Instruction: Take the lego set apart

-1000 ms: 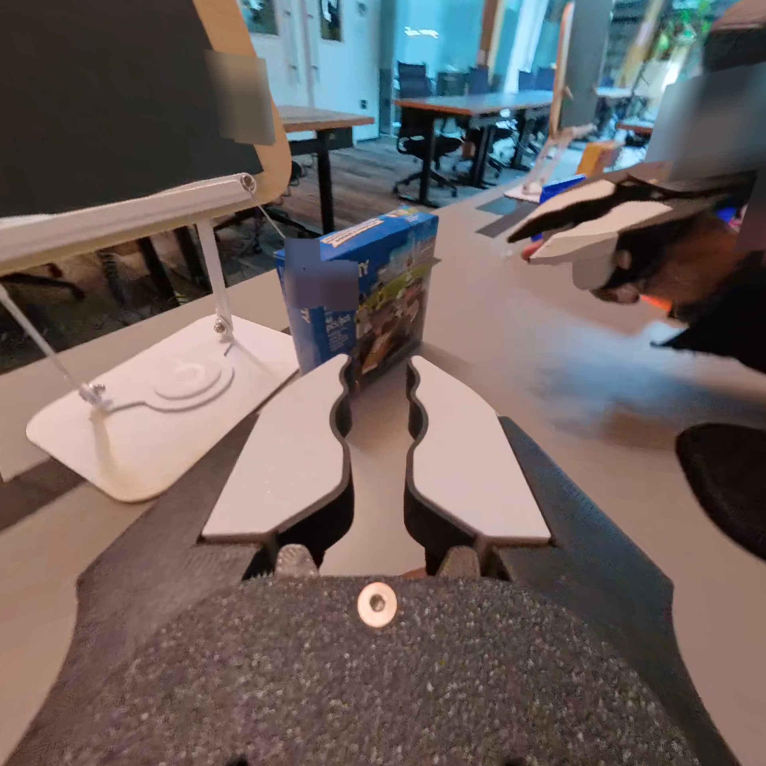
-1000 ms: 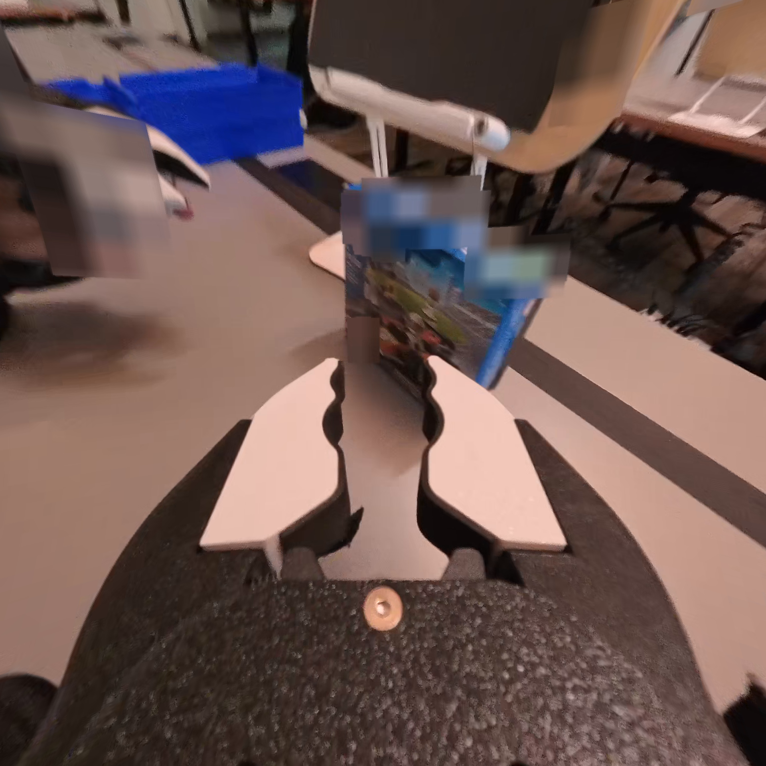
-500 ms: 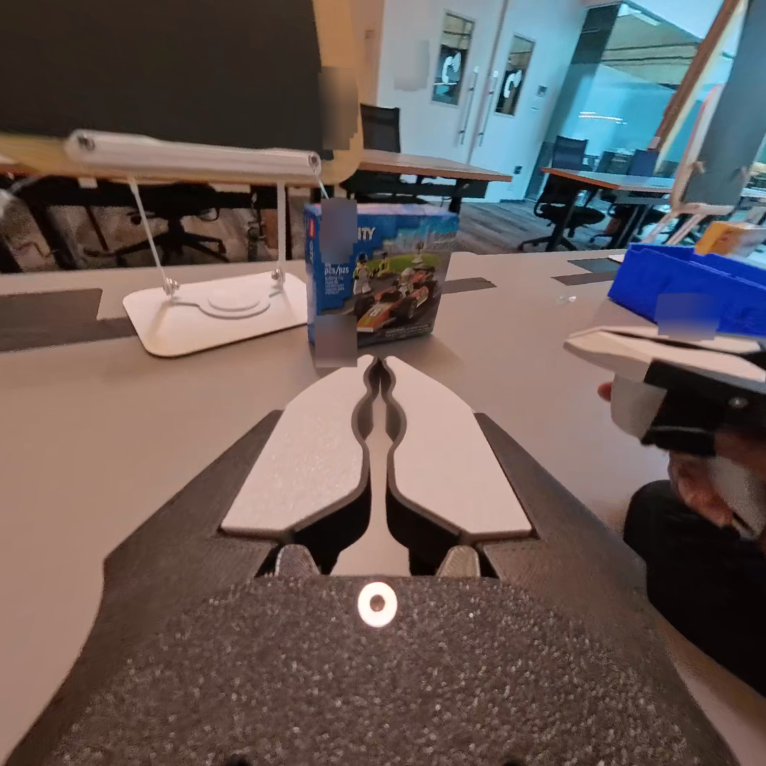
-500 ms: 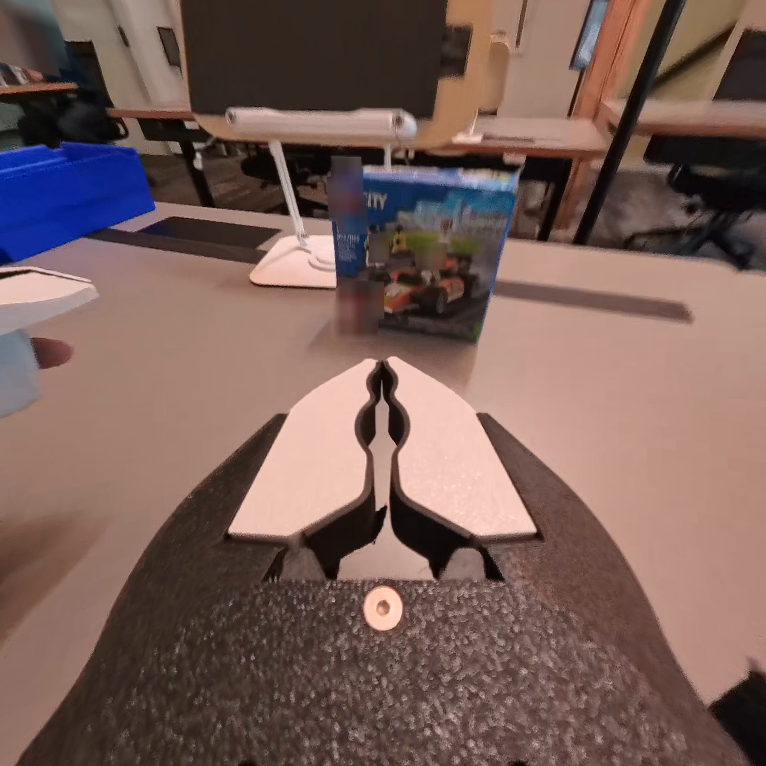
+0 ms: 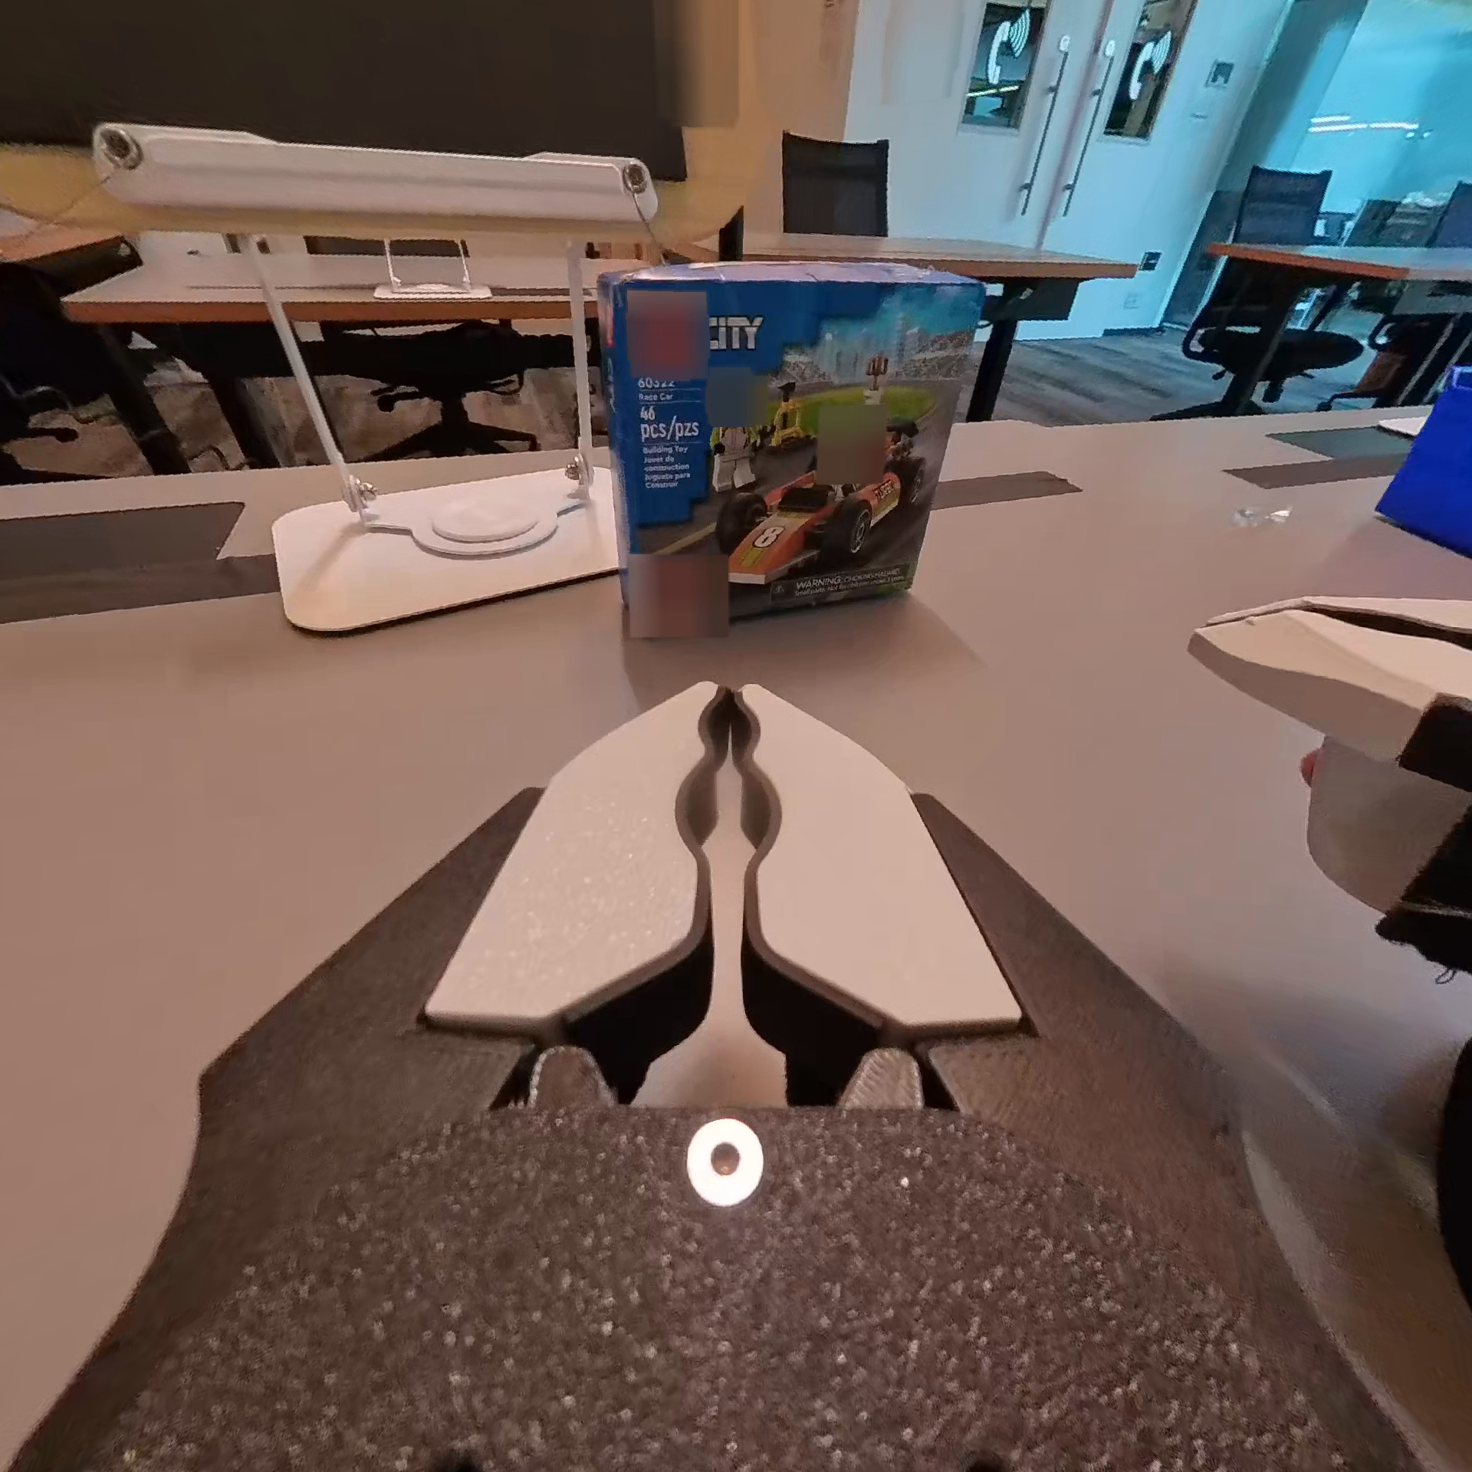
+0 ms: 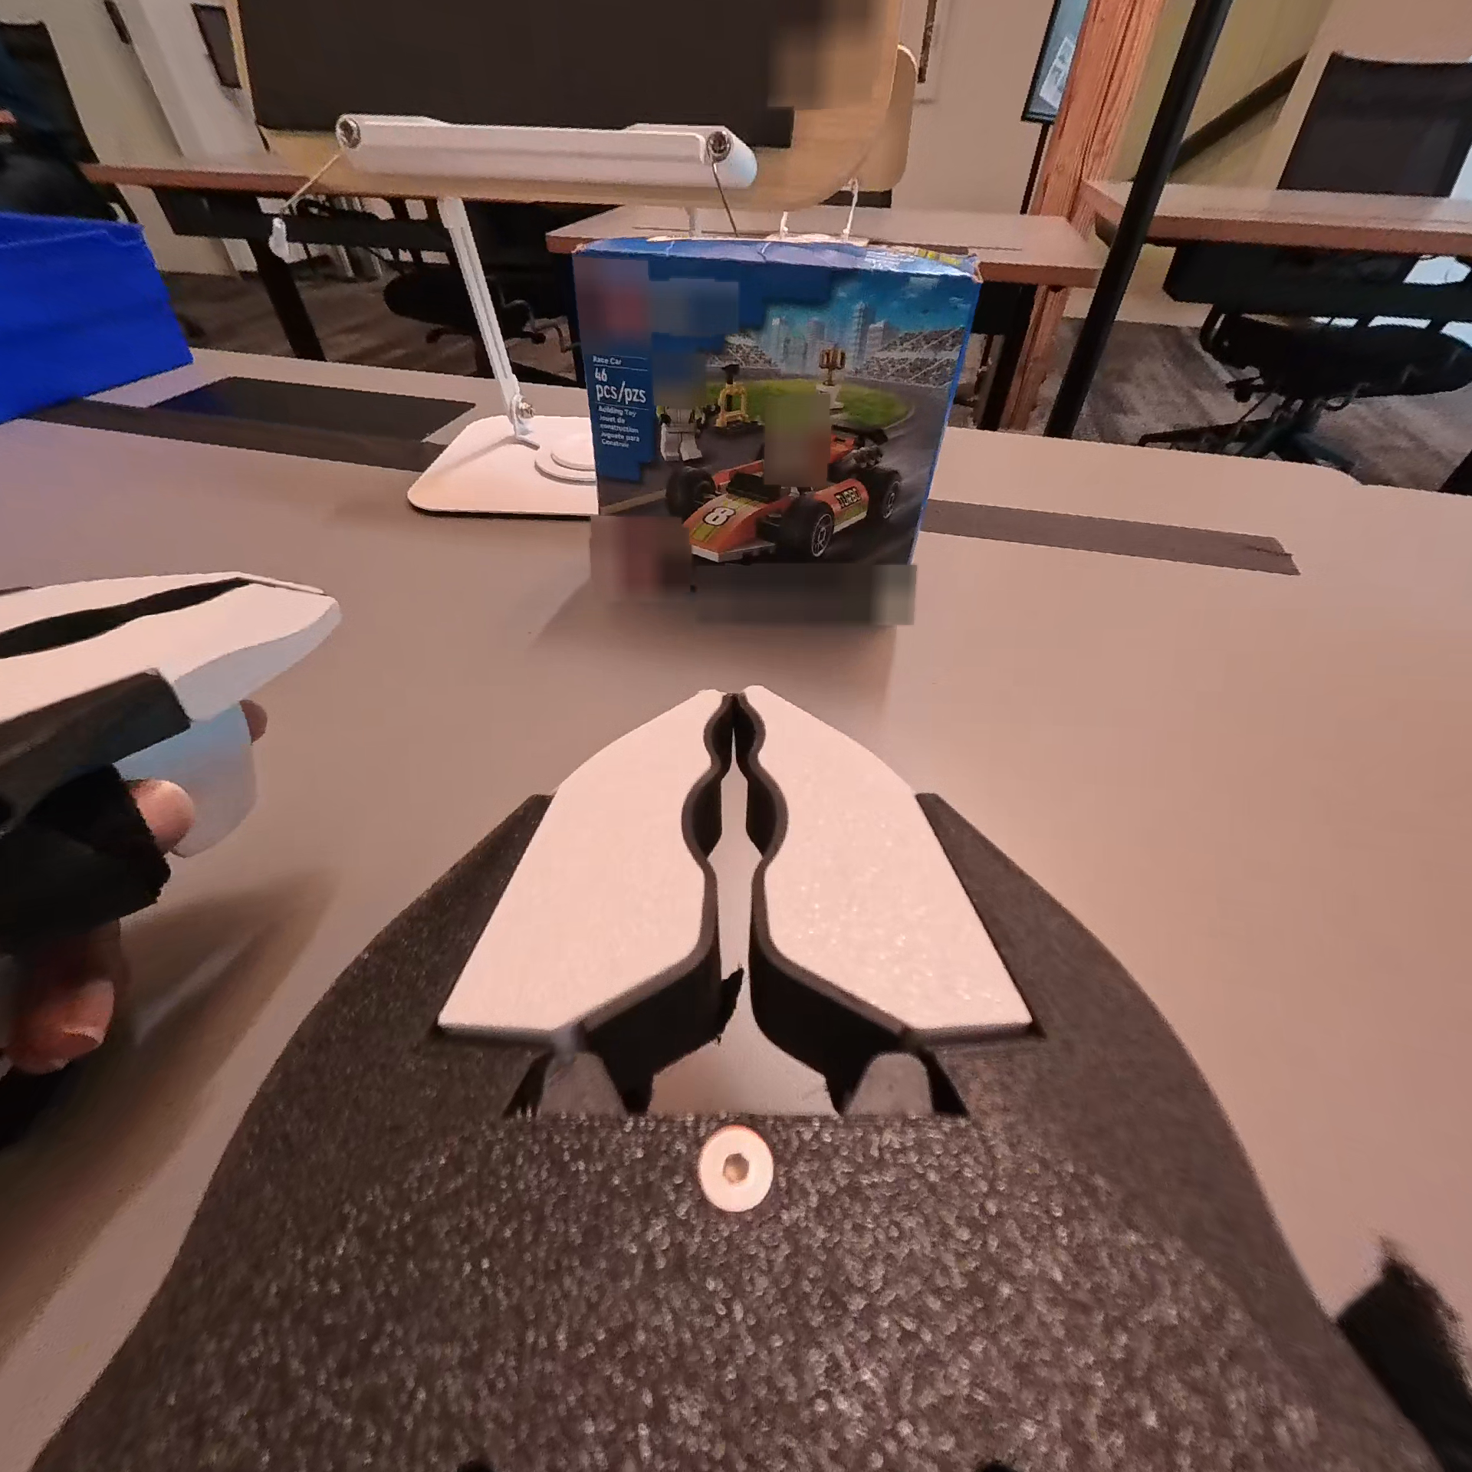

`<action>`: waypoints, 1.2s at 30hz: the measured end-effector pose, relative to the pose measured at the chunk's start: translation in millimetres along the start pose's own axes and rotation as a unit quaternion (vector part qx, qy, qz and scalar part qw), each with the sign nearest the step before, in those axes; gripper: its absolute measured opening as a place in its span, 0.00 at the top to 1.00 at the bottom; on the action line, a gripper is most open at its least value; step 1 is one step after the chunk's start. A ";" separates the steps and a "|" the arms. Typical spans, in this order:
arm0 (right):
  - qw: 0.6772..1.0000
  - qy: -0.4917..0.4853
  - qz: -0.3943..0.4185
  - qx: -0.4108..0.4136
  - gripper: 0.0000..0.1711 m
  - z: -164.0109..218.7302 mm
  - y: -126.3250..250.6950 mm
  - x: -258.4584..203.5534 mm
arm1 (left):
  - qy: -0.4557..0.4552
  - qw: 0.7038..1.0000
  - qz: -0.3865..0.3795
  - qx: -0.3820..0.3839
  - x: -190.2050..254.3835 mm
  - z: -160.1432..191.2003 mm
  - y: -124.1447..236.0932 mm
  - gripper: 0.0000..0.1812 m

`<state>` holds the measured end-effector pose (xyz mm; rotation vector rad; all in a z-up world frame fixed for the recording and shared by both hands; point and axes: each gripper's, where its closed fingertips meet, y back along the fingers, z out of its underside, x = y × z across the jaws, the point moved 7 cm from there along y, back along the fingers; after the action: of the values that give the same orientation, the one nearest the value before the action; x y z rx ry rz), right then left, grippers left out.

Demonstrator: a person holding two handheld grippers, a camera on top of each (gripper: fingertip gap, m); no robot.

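Left wrist view, lego box upright ahead, both hand-held grippers closed, empty.

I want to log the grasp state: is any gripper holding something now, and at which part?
Nothing is held. The left gripper and the right gripper both have their jaws shut on nothing, short of the lego box, which stands untouched on the table.
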<state>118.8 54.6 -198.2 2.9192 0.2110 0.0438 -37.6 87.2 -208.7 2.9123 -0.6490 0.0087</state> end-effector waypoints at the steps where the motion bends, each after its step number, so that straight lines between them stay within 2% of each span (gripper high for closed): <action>1: 1.000 -0.001 0.001 0.002 1.00 -0.2 0.6 0.2 | -0.002 1.000 -0.002 -0.002 0.4 0.3 -0.5 1.00; 36: 1.000 0.005 -0.009 0.026 1.00 -2.2 4.4 -1.7 | -0.036 0.999 0.009 0.002 7.8 1.1 0.0 1.00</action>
<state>117.6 50.5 -195.1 2.9681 0.2435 0.0515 -30.6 83.8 -209.6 2.9226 -0.6862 -0.0929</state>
